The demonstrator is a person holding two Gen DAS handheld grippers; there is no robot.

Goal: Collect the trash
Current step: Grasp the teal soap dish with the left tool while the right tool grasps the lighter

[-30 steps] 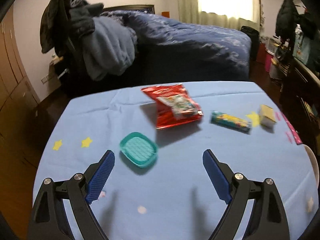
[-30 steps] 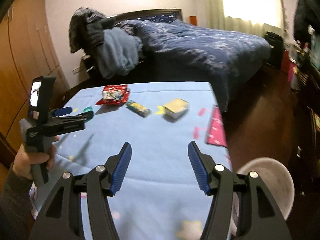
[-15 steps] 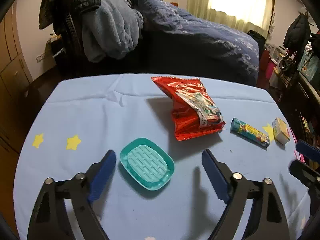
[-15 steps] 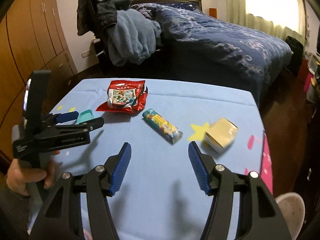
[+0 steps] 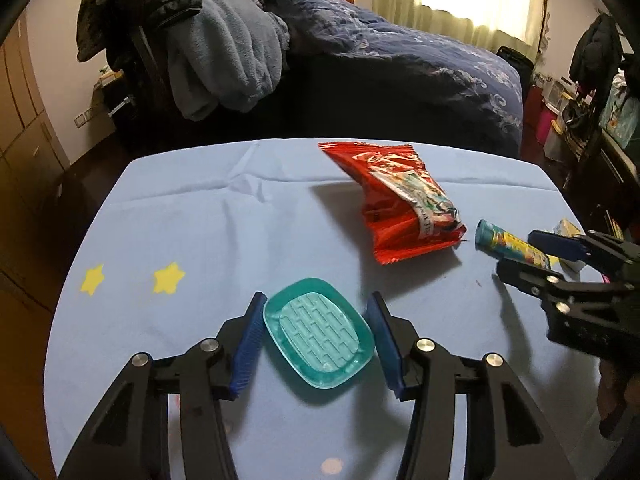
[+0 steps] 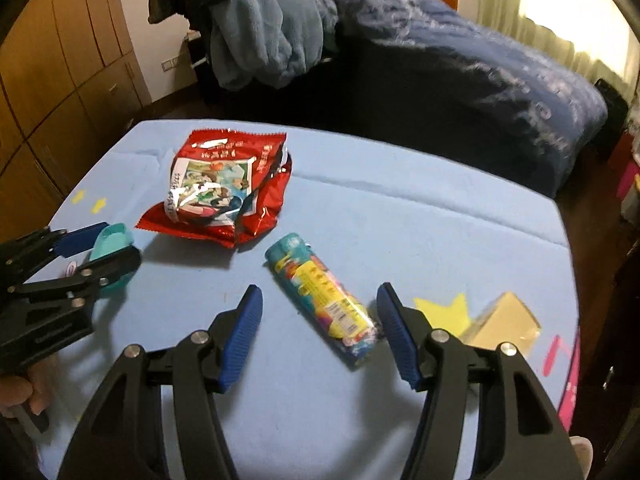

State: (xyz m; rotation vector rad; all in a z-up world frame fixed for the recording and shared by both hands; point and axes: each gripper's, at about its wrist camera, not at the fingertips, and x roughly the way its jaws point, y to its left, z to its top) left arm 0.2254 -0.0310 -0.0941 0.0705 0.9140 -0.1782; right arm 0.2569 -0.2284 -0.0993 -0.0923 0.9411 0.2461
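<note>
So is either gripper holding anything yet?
Nothing held. Left gripper jaws are closing around the teal soap dish; right gripper is open over the snack tube.

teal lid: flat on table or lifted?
Flat: the teal lid rests ribbed face up on the table, between the closing left gripper fingers.

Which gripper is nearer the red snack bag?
Neither clearly. The left gripper is closing around the teal dish, in front of the red bag; the right gripper straddles the tube, on the bag's other side.

Yellow box (half-hidden behind right gripper)
</note>
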